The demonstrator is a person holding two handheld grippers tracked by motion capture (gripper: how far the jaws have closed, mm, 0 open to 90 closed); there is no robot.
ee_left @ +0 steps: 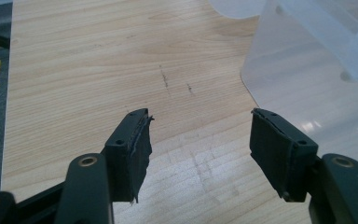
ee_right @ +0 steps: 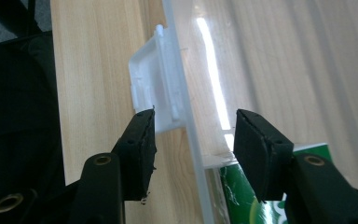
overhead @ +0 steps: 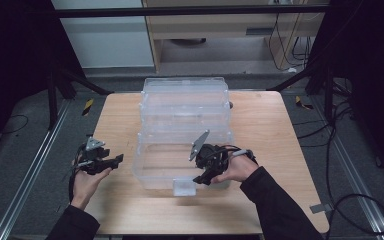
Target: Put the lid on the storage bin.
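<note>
Pale wooden table (overhead: 280,125) bears a clear box (overhead: 185,130); both grippers' fingers gape, holding nothing.

You'll see the light wooden surface (overhead: 265,125) with faint dark scuff marks (ee_left: 165,77) in its grain. A green package (ee_right: 242,200) lies at the frame's lower edge. On the grey floor (overhead: 20,150) are yellow-black striped tape (overhead: 87,106) and black cables (overhead: 340,125).

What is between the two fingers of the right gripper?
In the right gripper view, the front wall of the clear plastic box stands between the fingers, beside its white latch; neither finger visibly presses on it.
</note>
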